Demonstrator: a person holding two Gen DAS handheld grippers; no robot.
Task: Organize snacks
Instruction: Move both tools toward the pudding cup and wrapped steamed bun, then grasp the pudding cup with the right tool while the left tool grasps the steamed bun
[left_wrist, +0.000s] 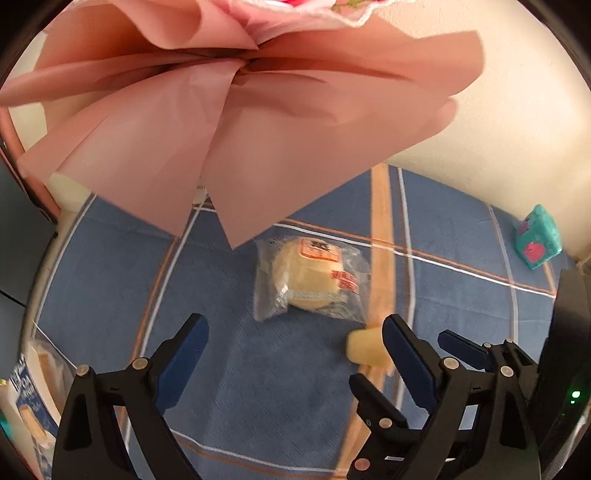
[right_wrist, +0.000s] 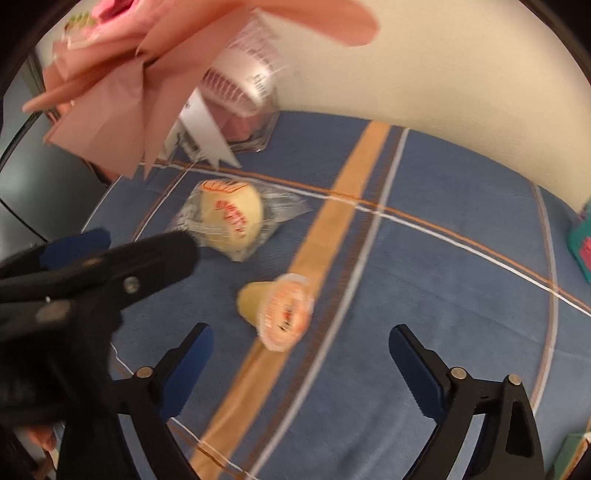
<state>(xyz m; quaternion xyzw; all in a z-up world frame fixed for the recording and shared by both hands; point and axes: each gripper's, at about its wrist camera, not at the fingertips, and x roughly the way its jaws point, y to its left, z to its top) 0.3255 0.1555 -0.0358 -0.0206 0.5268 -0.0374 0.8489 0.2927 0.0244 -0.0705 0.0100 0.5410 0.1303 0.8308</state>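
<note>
Left tool (left_wrist: 291, 336): jaws spread wide, blue pads facing each other across an open gap, nothing between them. Black frame and pivot pins visible at the lower edge of its own view.

Right tool (right_wrist: 301, 349): jaws likewise spread wide, nothing gripped. It also shows in the left wrist view at lower right, just beside the left tool, fingers pointing the same general way.

In the right wrist view the left tool enters from the left edge, blurred.

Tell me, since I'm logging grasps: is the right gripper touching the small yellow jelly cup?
Apart. In the right wrist view, blue tablecloth shows between the open right gripper and the small yellow jelly cup lying on its side.
</note>
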